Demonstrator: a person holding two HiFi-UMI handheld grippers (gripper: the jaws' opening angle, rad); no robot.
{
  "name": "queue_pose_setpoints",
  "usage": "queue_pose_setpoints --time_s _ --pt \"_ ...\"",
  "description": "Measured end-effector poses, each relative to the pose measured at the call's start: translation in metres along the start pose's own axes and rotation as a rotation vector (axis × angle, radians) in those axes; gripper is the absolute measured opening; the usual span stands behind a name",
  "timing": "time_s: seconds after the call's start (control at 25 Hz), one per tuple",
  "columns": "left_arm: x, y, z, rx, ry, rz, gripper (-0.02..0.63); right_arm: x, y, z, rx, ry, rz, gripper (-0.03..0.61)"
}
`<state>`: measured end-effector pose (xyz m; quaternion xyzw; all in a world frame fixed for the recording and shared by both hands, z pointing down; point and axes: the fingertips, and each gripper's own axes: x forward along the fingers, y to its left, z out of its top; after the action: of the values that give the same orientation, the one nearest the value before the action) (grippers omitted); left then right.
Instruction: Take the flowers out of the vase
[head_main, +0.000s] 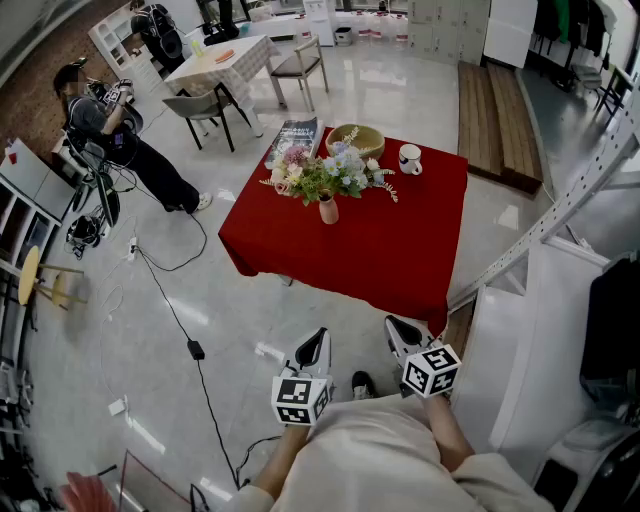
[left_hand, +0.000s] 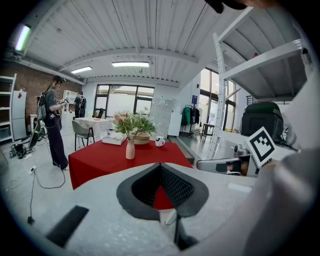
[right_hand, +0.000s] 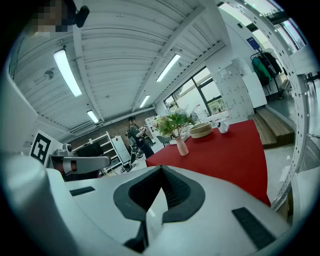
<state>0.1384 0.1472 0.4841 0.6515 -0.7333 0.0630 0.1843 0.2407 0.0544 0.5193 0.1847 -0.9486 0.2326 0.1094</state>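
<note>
A small pink vase (head_main: 328, 209) stands on the table with the red cloth (head_main: 400, 250), holding a bunch of pink, white and blue flowers (head_main: 325, 175). The left gripper view shows the vase (left_hand: 130, 149) and flowers (left_hand: 131, 121) far ahead, and so does the right gripper view, with vase (right_hand: 182, 146) and flowers (right_hand: 172, 121). My left gripper (head_main: 320, 338) and right gripper (head_main: 394, 326) hang side by side over the floor, well short of the table's near edge. Both are shut with nothing in them.
Behind the vase lie a book (head_main: 294, 136), a woven basket (head_main: 355, 141) and a white mug (head_main: 410, 158). A person (head_main: 120, 135) stands at the left by cables on the floor (head_main: 190, 340). A white metal shelf frame (head_main: 560, 210) rises on the right.
</note>
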Motion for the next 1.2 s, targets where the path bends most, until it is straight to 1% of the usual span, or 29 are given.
queue_pose_setpoints --time_s 0.12,0.28,0.44,0.56,0.68,0.76,0.84,0.92,1.0,1.04,1.12,1.2 --pt "0.001 0.002 -0.004 -0.010 0.001 0.004 0.009 -0.001 -0.007 -0.003 0.010 0.003 -0.014 0.008" --pt "-0.003 0.004 0.005 -0.089 -0.029 -0.002 0.009 -0.003 -0.009 -0.004 0.011 0.006 -0.016 0.008" --pt "-0.004 0.007 0.012 -0.054 -0.046 0.012 0.009 0.001 -0.003 -0.009 -0.037 0.030 -0.012 0.008" --pt "-0.007 0.009 0.007 -0.056 -0.040 0.020 0.009 0.001 0.003 -0.011 -0.074 0.055 0.007 0.008" --pt "-0.009 0.007 0.002 -0.076 -0.035 0.022 0.009 -0.002 0.012 -0.015 -0.062 0.066 0.070 0.008" --pt "-0.010 0.006 -0.003 -0.083 -0.024 0.016 0.009 -0.006 0.014 -0.018 -0.049 0.074 0.076 0.008" --pt "-0.007 0.007 -0.003 -0.097 -0.023 0.004 0.009 -0.010 0.011 -0.022 -0.039 0.088 0.056 0.008" --pt "0.003 0.008 -0.001 -0.095 -0.020 -0.020 0.009 -0.008 0.009 -0.028 -0.001 0.093 0.039 0.008" --pt "0.015 0.007 0.007 -0.068 -0.013 -0.062 0.009 0.000 0.013 -0.031 0.067 0.081 0.052 0.008" --pt "0.021 0.006 0.013 -0.053 -0.018 -0.086 0.009 0.004 0.016 -0.030 0.085 0.075 0.065 0.008" --pt "0.034 0.008 0.029 -0.040 -0.048 -0.114 0.009 0.011 0.019 -0.023 0.058 0.075 0.080 0.008" --pt "0.048 0.019 0.049 -0.048 -0.099 -0.114 0.009 0.021 0.015 -0.011 0.032 0.072 0.072 0.008"
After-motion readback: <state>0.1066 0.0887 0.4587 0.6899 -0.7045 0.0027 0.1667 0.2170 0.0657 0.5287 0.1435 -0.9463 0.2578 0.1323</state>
